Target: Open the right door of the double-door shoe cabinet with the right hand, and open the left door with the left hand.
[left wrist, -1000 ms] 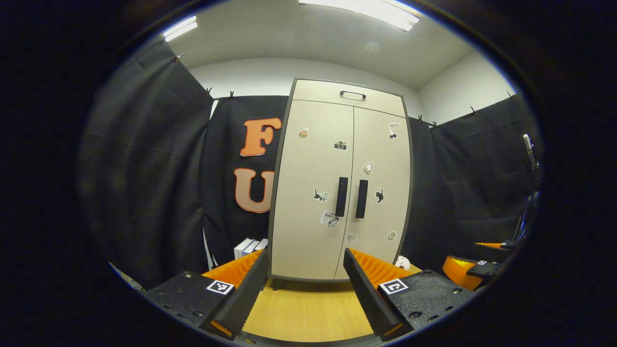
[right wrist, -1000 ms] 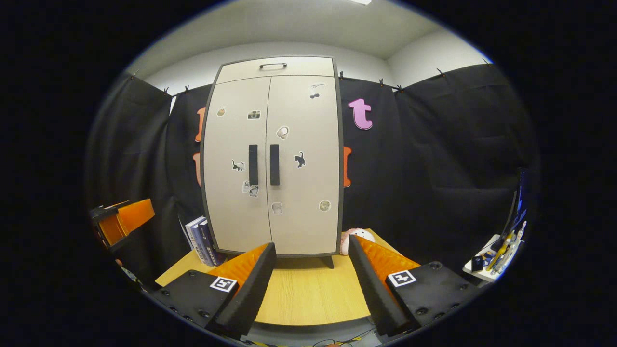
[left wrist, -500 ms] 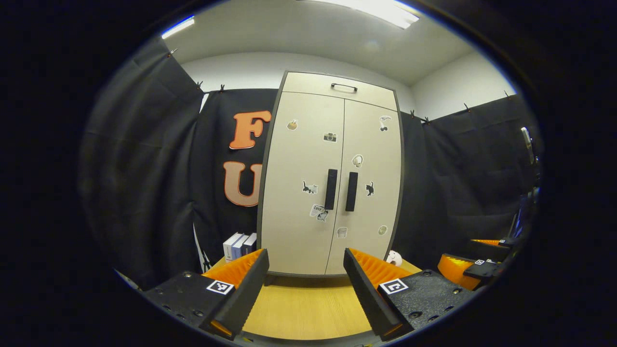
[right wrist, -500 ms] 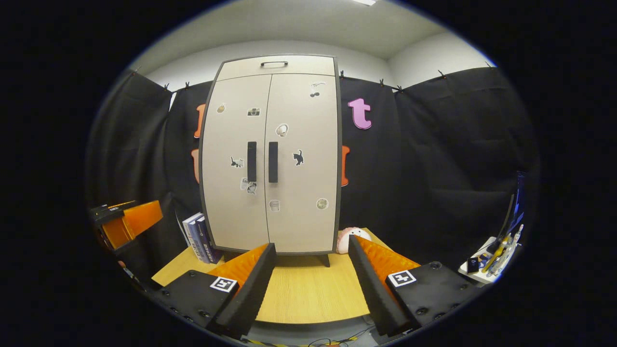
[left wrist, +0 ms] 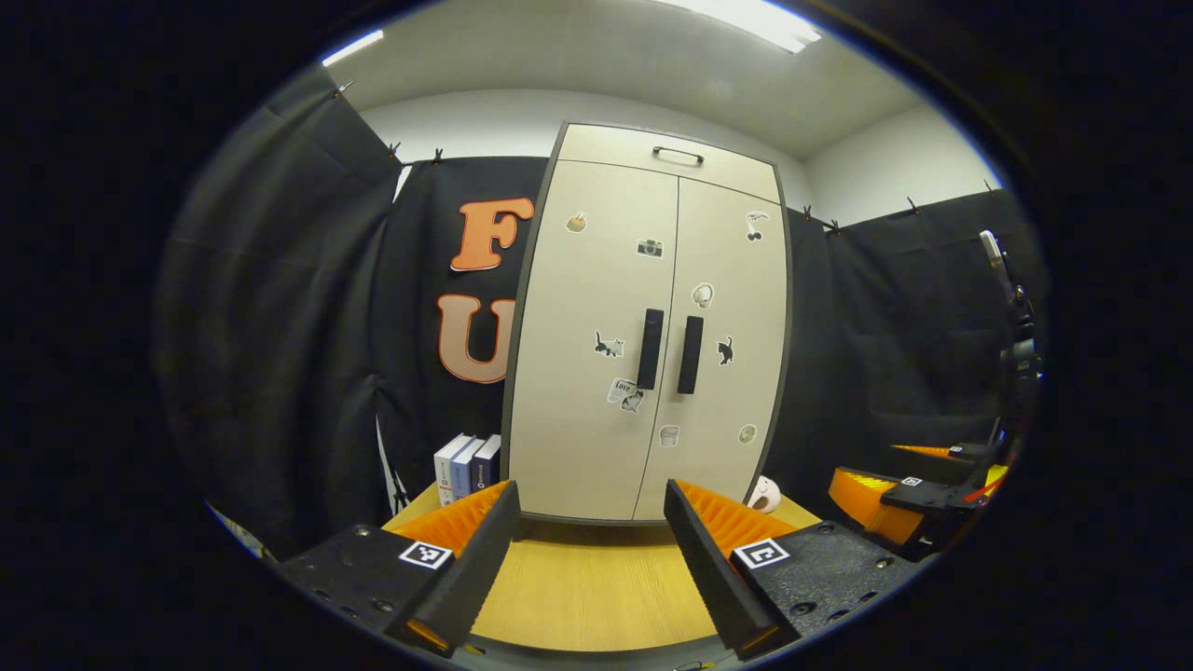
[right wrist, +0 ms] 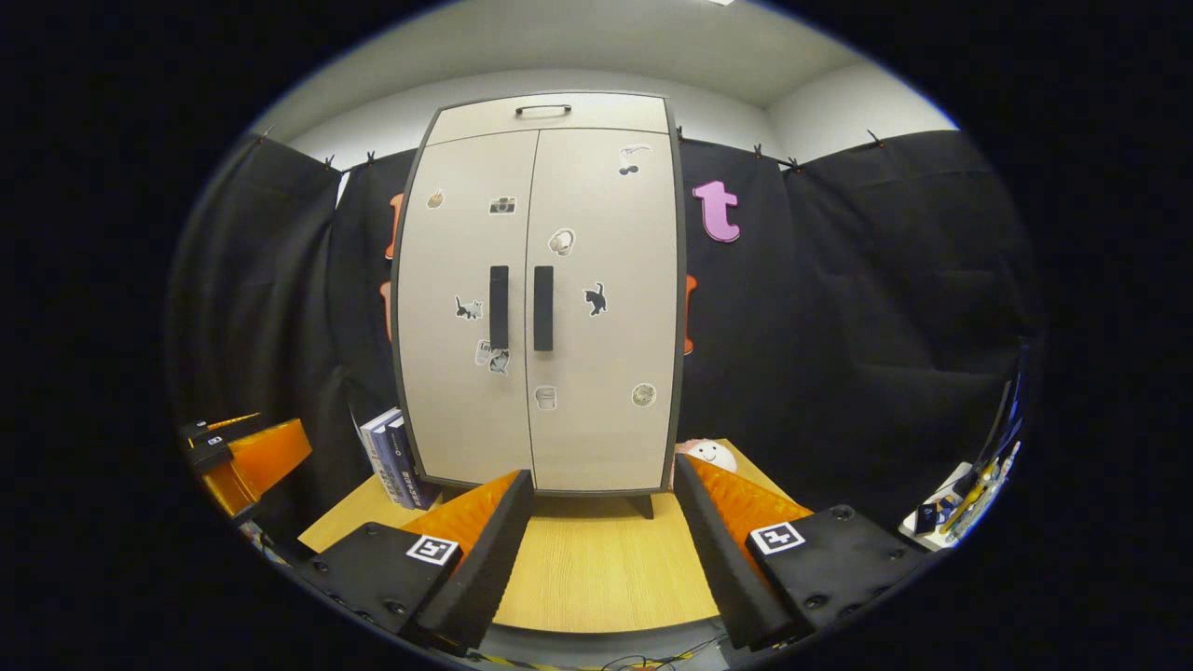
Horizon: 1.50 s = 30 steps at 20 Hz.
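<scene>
A tall beige double-door shoe cabinet (left wrist: 596,410) (right wrist: 596,410) stands on a wooden table, both doors shut. Two black vertical handles sit side by side at the middle: the left door's handle (left wrist: 650,349) (right wrist: 499,307) and the right door's handle (left wrist: 691,354) (right wrist: 543,308). Stickers dot both doors. My left gripper (left wrist: 582,570) is open, well short of the cabinet, over the table. My right gripper (right wrist: 604,559) is open too, also back from the doors. The right gripper also appears at the right edge of the left gripper view (left wrist: 909,499), and the left gripper at the left edge of the right gripper view (right wrist: 244,457).
Several books (left wrist: 464,466) (right wrist: 391,457) stand upright left of the cabinet. A small white and pink plush (left wrist: 764,495) (right wrist: 706,454) lies at its right foot. The wooden table (left wrist: 587,587) (right wrist: 596,578) runs out in front. A small shelf with items (right wrist: 960,499) is at the far right.
Both grippers have shifted slightly; the cabinet now sits a little higher and larger in each view. The doors stay shut and both grippers stay open.
</scene>
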Tool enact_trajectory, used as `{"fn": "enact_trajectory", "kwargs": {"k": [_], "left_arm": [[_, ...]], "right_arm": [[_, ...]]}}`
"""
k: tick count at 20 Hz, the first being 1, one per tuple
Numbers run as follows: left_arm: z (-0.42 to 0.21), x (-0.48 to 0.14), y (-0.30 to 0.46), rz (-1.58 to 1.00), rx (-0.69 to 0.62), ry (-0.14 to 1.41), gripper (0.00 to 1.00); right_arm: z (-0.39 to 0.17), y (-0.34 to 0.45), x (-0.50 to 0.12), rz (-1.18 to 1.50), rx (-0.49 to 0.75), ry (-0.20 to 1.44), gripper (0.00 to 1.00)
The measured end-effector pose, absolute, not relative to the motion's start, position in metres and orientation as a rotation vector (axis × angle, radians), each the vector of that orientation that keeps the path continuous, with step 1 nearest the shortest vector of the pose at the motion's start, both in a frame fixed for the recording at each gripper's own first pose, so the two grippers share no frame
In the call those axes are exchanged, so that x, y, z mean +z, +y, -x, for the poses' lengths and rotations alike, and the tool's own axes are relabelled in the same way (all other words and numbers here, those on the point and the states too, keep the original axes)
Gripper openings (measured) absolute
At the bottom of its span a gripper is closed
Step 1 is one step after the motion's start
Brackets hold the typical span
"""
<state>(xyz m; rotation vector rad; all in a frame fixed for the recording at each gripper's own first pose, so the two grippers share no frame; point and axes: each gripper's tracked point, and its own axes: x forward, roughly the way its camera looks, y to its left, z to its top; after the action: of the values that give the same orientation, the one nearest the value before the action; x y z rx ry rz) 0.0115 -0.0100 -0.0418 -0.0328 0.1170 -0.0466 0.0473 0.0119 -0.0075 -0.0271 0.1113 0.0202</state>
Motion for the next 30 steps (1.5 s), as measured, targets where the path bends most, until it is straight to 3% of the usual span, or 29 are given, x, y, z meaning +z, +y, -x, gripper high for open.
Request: {"fn": "enact_trajectory", "kwargs": {"k": [9,20,27,28,30], "left_arm": [[-0.017,-0.052,0.007,0.020,-0.028,0.135,0.95],[-0.040,-0.062,0.034,0.007,0.003,0.159,0.95],[-0.055,-0.062,0.051,0.010,0.034,0.156,0.95],[-0.057,-0.063,0.053,0.010,0.039,0.158,0.95],[-0.060,-0.064,0.058,0.015,0.052,0.160,0.95]], "right_arm": [[-0.138,0.062,0.034,0.008,0.094,0.055,0.98],[-0.258,0.084,0.094,0.004,0.093,-0.014,0.97],[-0.324,0.094,0.094,0.017,0.089,0.008,0.97],[-0.333,0.096,0.092,0.017,0.094,0.014,0.92],[-0.350,0.098,0.088,-0.002,0.087,0.033,0.95]]}}
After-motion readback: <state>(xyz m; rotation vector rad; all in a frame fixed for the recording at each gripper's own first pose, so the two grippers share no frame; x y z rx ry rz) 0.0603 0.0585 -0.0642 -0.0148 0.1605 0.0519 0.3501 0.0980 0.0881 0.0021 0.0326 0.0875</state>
